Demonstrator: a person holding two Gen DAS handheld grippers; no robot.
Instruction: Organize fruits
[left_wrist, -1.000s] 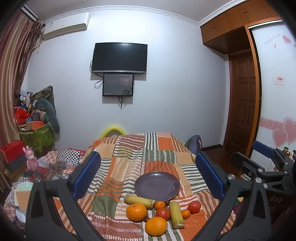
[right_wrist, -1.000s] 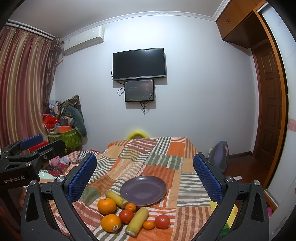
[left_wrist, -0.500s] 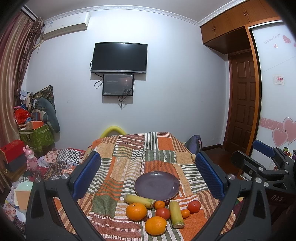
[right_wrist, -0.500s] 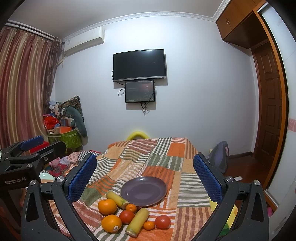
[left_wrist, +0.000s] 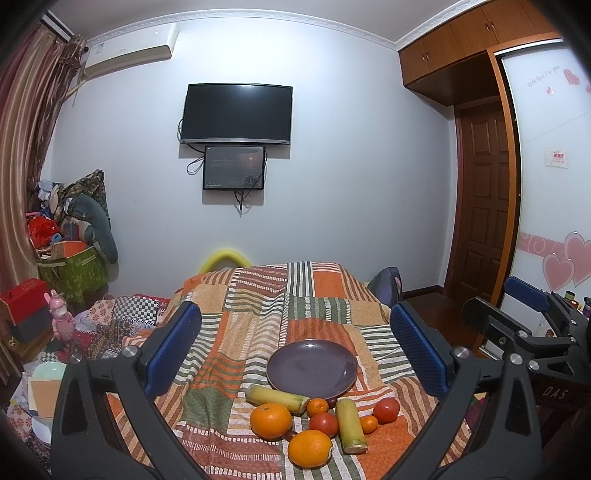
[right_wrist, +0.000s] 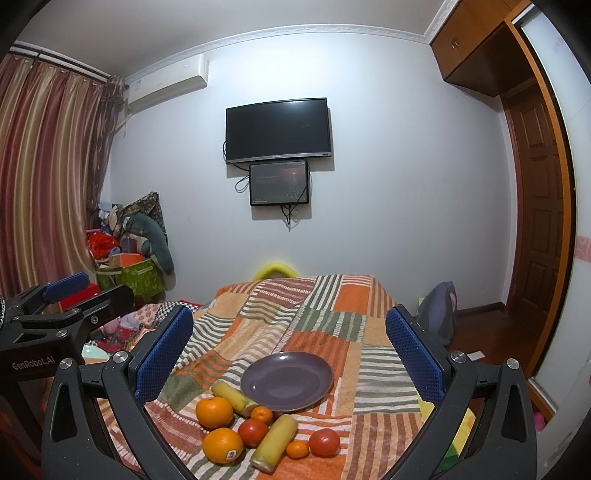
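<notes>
An empty purple plate (left_wrist: 312, 369) (right_wrist: 287, 381) sits on the striped patchwork cloth (left_wrist: 258, 317). In front of it lie two large oranges (left_wrist: 270, 421) (left_wrist: 309, 448), two tomatoes (left_wrist: 323, 424) (left_wrist: 386, 410), two small mandarins (left_wrist: 317, 407) (left_wrist: 368, 424) and two yellow-green cane pieces (left_wrist: 277, 397) (left_wrist: 350, 425). My left gripper (left_wrist: 295, 354) is open and empty, held above and short of the fruit. My right gripper (right_wrist: 288, 350) is open and empty too. Each gripper shows at the edge of the other's view (left_wrist: 532, 325) (right_wrist: 62, 310).
The cloth-covered table drops off at its edges. Clutter, a green box (left_wrist: 72, 273) and a pink toy (left_wrist: 61, 319) stand at the left. A wooden door (left_wrist: 480, 206) and a bag (right_wrist: 439, 314) are at the right. A TV (left_wrist: 236, 112) hangs on the far wall.
The right wrist view has shifted slightly upward. The left gripper and the fruit have not moved.
</notes>
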